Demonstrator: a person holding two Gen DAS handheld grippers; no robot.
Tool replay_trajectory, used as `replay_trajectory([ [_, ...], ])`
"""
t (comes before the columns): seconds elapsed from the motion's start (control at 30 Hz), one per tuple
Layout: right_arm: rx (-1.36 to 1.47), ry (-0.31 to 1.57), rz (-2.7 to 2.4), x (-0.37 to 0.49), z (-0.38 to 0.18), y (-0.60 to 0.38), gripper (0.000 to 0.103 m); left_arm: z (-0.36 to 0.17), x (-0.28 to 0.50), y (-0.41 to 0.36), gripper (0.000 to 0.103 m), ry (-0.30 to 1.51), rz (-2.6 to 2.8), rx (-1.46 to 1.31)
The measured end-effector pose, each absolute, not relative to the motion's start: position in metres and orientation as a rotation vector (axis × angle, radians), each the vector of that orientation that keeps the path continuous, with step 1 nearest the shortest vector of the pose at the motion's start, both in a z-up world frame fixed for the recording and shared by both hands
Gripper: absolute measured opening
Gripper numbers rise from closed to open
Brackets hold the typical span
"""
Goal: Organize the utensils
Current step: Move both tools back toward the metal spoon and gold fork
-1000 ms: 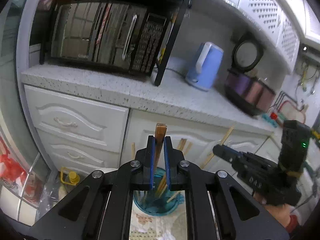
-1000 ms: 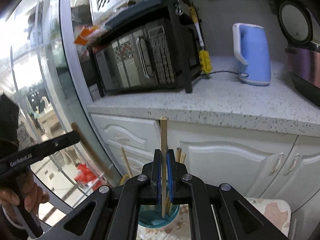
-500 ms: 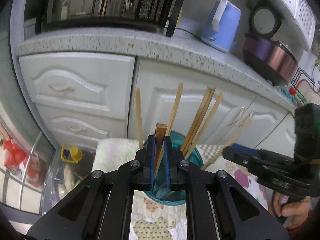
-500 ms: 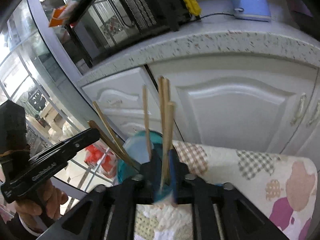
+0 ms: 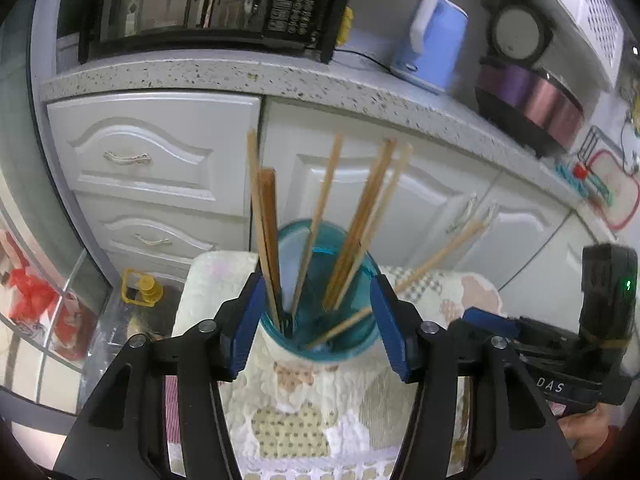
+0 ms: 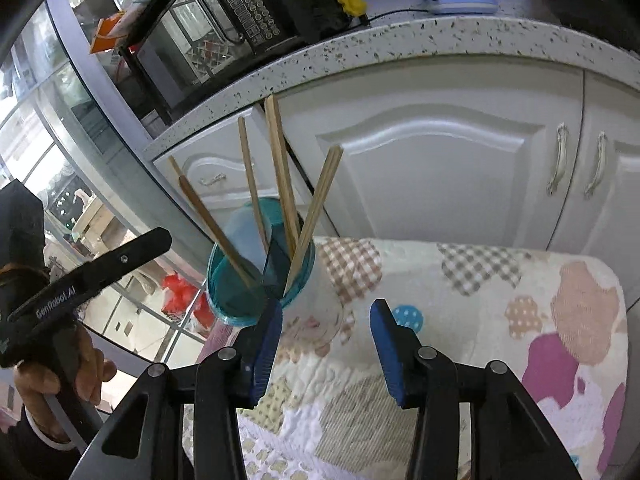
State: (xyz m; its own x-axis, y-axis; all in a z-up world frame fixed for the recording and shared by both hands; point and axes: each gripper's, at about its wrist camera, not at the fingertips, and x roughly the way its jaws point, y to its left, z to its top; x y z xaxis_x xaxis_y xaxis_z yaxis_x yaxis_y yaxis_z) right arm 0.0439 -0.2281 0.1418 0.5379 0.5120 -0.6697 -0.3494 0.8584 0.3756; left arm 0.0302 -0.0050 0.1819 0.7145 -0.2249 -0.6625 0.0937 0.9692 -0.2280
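Observation:
A teal translucent cup (image 5: 320,292) stands on a patterned quilted cloth (image 5: 304,412) and holds several wooden chopsticks (image 5: 360,220), leaning apart. My left gripper (image 5: 316,316) is open and empty, its blue pads on either side of the cup's rim. A darker brown chopstick (image 5: 270,236) leans in the cup by the left pad. In the right wrist view the cup (image 6: 256,276) and chopsticks (image 6: 280,172) stand left of centre. My right gripper (image 6: 324,340) is open and empty, just right of the cup above the cloth (image 6: 480,320).
White cabinet doors and drawers (image 5: 152,160) stand behind the cloth under a speckled countertop (image 5: 240,76) with a microwave (image 5: 208,0), a blue kettle (image 5: 436,40) and a rice cooker (image 5: 528,92). A glass partition (image 6: 80,152) is to the left. The other gripper's body shows in each view.
Both grippers have opened and let go of their chopsticks, which now stand in the cup. Both cameras have tilted further down toward the cup and cloth.

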Motion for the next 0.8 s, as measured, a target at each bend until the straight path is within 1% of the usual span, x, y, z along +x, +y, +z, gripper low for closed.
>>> replay_trajectory([
  [0.37, 0.173, 0.847, 0.48, 0.016, 0.14, -0.224, 0.044, 0.158, 0.001, -0.022, 0.055, 0.787, -0.143, -0.138],
  [0.63, 0.172, 0.877, 0.409, 0.0, 0.13, -0.241, 0.044, 0.143, -0.011, -0.035, 0.055, 0.806, -0.144, -0.111],
  [0.8, 0.162, 0.903, 0.352, -0.013, 0.121, -0.263, 0.046, 0.131, -0.016, -0.043, 0.055, 0.83, -0.159, -0.11],
])
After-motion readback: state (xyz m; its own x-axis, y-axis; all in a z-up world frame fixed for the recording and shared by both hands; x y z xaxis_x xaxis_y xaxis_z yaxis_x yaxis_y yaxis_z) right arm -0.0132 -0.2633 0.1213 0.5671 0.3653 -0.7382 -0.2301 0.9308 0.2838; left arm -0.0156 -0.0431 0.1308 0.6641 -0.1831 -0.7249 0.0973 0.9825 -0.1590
